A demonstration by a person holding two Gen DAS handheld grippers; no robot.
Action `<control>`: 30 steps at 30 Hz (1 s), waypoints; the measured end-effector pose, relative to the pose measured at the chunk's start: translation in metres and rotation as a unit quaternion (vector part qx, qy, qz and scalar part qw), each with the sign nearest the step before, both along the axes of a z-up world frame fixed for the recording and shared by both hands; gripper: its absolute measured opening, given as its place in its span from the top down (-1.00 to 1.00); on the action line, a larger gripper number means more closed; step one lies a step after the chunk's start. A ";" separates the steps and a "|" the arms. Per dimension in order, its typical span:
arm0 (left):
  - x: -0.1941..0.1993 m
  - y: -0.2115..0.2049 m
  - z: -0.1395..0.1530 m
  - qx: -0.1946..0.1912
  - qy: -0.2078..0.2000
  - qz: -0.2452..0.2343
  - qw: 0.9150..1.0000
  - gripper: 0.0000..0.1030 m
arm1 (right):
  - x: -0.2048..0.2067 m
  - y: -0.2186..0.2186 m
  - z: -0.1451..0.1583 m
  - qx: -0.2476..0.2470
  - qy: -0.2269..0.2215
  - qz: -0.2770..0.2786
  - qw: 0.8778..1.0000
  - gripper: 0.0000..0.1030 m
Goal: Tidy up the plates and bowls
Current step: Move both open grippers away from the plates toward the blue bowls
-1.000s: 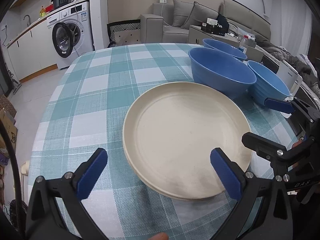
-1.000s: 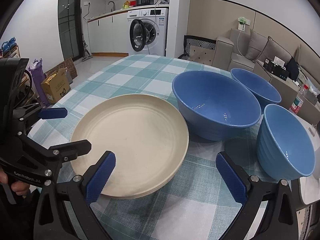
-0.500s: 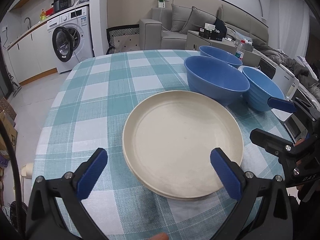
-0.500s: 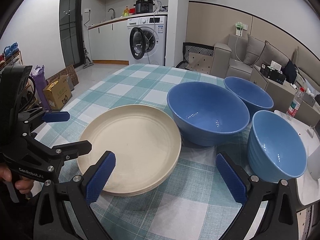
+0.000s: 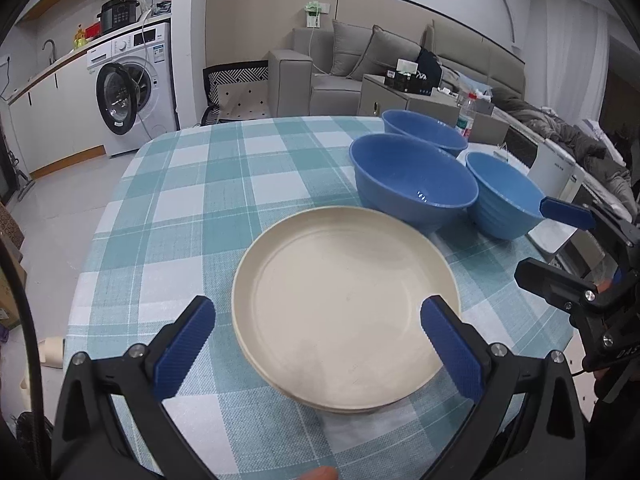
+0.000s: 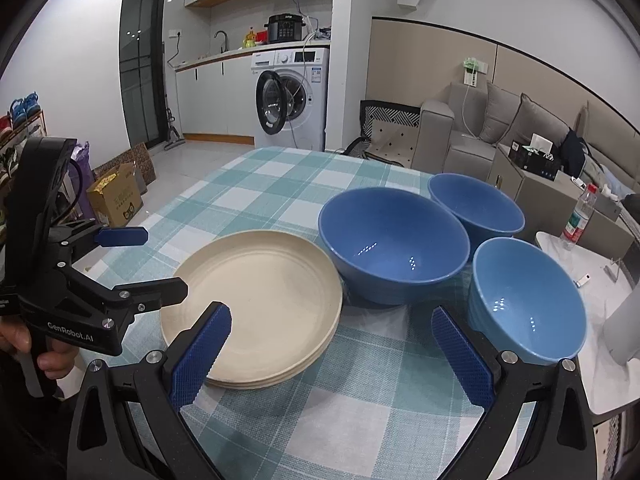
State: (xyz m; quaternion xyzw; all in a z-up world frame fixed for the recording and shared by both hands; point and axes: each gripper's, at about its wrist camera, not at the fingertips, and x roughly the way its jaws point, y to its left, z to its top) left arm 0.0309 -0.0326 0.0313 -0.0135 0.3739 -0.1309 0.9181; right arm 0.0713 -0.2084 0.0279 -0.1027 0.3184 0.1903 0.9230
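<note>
Checked teal-and-white cloth covers the table (image 5: 192, 200) that fills the lower half of both views, and we go from its near edge outward. At the bottom of the left wrist view, the left gripper (image 5: 318, 332) hangs with its jaws spread wide and empty; its blue fingertips (image 5: 188, 340) frame the near rim of the cream plates (image 5: 344, 300) without touching them. At the bottom of the right wrist view, the right gripper (image 6: 330, 354) is likewise released and holds nothing, one pad low over the plates' near edge, the other just in front of the ribbed blue bowl (image 6: 524, 304).

From the right wrist view we see that the plates are a stack, several rims showing at the lower edge, lying left of centre on the cloth. Just beyond them, at frame centre, sits the large blue bowl (image 6: 394, 244), its wall close beside the stack's far rim; we cannot tell whether they touch. The ribbed bowl stands to its lower right, and a third blue bowl (image 6: 476, 208) sits farther back, toward the upper right.

Past the table, a washing machine (image 6: 292, 96) with its door open stands at upper centre, a grey sofa (image 6: 500, 120) at the upper right.
</note>
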 end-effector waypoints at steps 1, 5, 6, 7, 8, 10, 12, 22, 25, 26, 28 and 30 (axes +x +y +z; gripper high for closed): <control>0.001 0.000 0.003 -0.004 -0.001 0.001 1.000 -1.00 | -0.002 -0.003 0.003 0.004 -0.001 0.000 1.000 -0.98; 0.005 -0.002 0.014 -0.011 -0.009 0.006 1.000 -1.00 | -0.004 -0.012 0.012 0.015 -0.004 -0.003 1.000 -0.98; 0.006 -0.002 0.016 -0.011 -0.010 0.006 1.000 -1.00 | -0.004 -0.014 0.014 0.016 -0.006 -0.006 1.000 -0.98; 0.007 -0.003 0.019 -0.011 -0.013 0.005 1.000 -1.00 | -0.004 -0.017 0.017 0.017 -0.008 -0.010 1.000 -0.98; 0.008 -0.005 0.022 -0.010 -0.017 0.005 1.000 -1.00 | -0.004 -0.020 0.019 0.019 -0.010 -0.011 1.000 -0.98; 0.012 -0.007 0.028 -0.007 -0.025 0.004 1.000 -1.00 | -0.005 -0.026 0.026 0.028 -0.013 -0.014 0.999 -0.98; 0.015 -0.009 0.033 -0.008 -0.032 0.004 0.999 -1.00 | -0.005 -0.033 0.033 0.034 -0.018 -0.019 0.999 -0.98; 0.038 -0.020 0.054 -0.014 -0.047 0.008 0.999 -1.00 | 0.004 -0.064 0.064 0.047 -0.033 -0.044 0.997 -0.98; 0.047 -0.025 0.058 -0.011 -0.049 0.008 0.999 -1.00 | 0.010 -0.074 0.071 0.051 -0.032 -0.052 0.997 -0.98; 0.049 -0.026 0.060 -0.009 -0.051 0.008 0.999 -1.00 | 0.012 -0.076 0.074 0.051 -0.033 -0.054 0.997 -0.98; 0.054 -0.028 0.063 -0.011 -0.053 0.006 0.999 -1.00 | 0.016 -0.083 0.078 0.054 -0.034 -0.061 0.996 -0.98; 0.059 -0.030 0.066 -0.013 -0.054 0.005 0.998 -1.00 | 0.020 -0.087 0.082 0.058 -0.034 -0.064 0.996 -0.98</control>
